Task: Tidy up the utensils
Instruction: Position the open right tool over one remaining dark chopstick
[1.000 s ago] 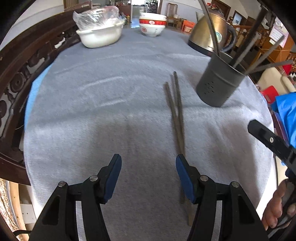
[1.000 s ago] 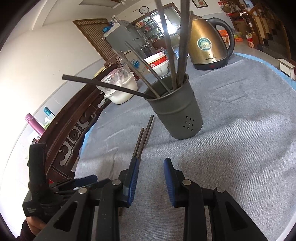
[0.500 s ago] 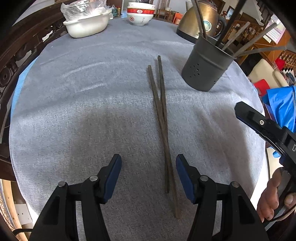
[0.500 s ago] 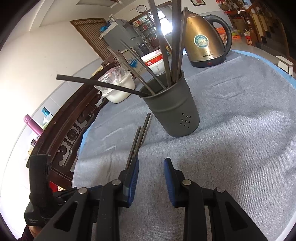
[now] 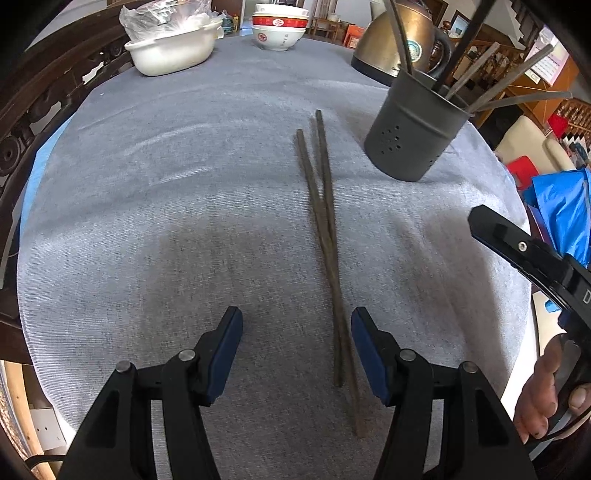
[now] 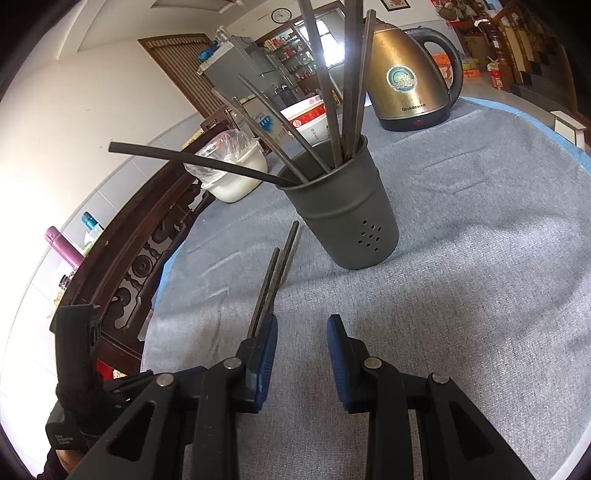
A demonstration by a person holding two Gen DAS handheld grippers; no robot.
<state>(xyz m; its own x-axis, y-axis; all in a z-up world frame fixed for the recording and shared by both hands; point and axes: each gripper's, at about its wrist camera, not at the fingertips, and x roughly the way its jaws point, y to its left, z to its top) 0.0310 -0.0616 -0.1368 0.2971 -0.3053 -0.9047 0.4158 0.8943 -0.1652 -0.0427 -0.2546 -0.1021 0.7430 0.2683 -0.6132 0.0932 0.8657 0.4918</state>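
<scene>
A round table (image 5: 147, 229) under a grey cloth fills both views, a carved dark wooden chair back (image 6: 147, 254) curving along its left edge. At the top right of the left wrist view sits a brass-coloured kettle (image 5: 399, 40); in the right wrist view it stands at upper right, behind the holder. A white tub (image 5: 173, 51) covered in plastic film sits at upper left, with stacked red-and-white bowls (image 5: 279, 31) at top centre. The dark grey holder (image 5: 413, 129), its side punched with small holes, stands upright at right of centre with several dark chopsticks fanning out of its mouth. Two loose chopsticks (image 5: 325, 221) lie on the cloth just left of the holder, crossing partway down the frame, their near ends between and just below the blue pads. The left gripper (image 5: 297, 349) is spread wide and holds nothing, poised over those near ends. The right gripper (image 6: 301, 350) at lower centre of its view is also released and empty, the loose pair running up from behind its left pad (image 6: 267, 354) toward the holder.
</scene>
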